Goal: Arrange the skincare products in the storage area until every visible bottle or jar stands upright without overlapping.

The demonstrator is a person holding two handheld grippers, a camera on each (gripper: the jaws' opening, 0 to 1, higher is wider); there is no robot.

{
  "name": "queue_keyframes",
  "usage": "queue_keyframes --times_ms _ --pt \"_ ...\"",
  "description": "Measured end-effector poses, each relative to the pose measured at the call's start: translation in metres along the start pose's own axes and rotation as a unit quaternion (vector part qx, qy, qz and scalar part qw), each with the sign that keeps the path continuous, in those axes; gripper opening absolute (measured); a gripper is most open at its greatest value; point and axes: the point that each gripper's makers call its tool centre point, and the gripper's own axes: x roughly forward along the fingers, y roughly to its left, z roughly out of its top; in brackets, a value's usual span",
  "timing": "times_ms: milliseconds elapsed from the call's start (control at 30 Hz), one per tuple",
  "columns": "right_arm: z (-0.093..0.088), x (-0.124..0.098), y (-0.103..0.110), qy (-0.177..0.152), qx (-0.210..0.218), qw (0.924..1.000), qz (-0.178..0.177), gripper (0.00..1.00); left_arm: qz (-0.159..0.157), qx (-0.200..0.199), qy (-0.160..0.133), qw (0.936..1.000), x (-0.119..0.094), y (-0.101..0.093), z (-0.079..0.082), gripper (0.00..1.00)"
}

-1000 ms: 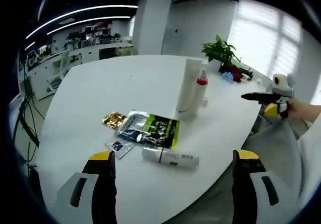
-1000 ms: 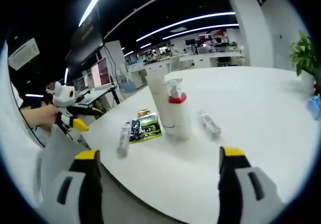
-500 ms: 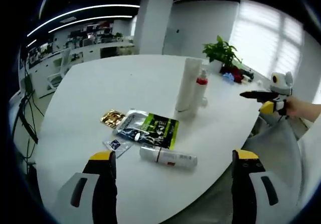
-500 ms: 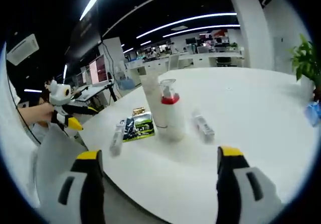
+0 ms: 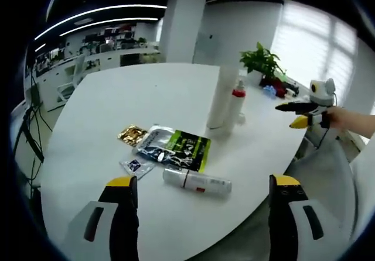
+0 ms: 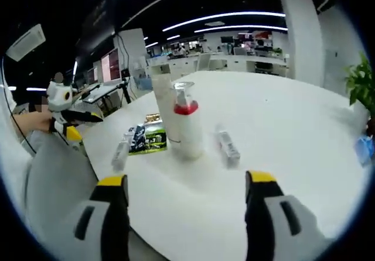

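Note:
On the white table (image 5: 117,97) a tall white tube (image 5: 221,96) stands upright beside a pump bottle with a red collar (image 5: 235,106). A white bottle (image 5: 197,181) lies on its side near the front edge, behind my open left gripper (image 5: 199,214). In the right gripper view the tall tube (image 6: 163,102) and the red-collared pump bottle (image 6: 186,126) stand together, a small tube (image 6: 227,146) lies flat to their right, and the lying white bottle (image 6: 120,154) is at the left. My right gripper (image 6: 184,205) is open, short of the pump bottle. The right gripper (image 5: 309,110) shows at the left gripper view's right edge.
A green-and-black sachet (image 5: 176,148), a gold packet (image 5: 132,136) and a small dark sachet (image 5: 135,167) lie flat by the lying bottle. A potted plant (image 5: 261,62) stands at the table's far end. Office desks and monitors (image 6: 111,74) are behind.
The right gripper has moved closer to the pump bottle and tall tube, which now look larger and more central. The left gripper has barely shifted. Nothing on the table has moved.

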Motion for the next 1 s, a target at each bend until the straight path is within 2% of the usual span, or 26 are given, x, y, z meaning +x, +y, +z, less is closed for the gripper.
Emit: queue_keyframes --times_ms 133,333,600,800,1000 --pt "0.0 0.008 -0.008 0.022 -0.015 0.9996 -0.007 0.77 -0.004 -0.001 0.001 1.0 0.004 -0.004 -0.003 0.9" --pt "0.005 0.02 -0.017 0.03 -0.015 0.9993 -0.013 0.76 -0.006 0.001 0.006 1.0 0.007 -0.007 -0.008 0.9" --pt "0.006 0.038 -0.036 0.048 -0.008 0.9985 -0.024 0.72 0.001 -0.004 0.011 0.9999 0.01 0.003 -0.009 0.9" --pt "0.009 0.059 -0.049 0.064 -0.022 0.9975 -0.018 0.65 0.008 -0.009 0.014 0.9998 0.014 0.011 -0.008 0.89" --pt "0.005 0.079 -0.058 0.105 -0.042 0.9934 -0.018 0.59 0.009 -0.011 0.022 0.9996 0.016 0.014 -0.011 0.89"
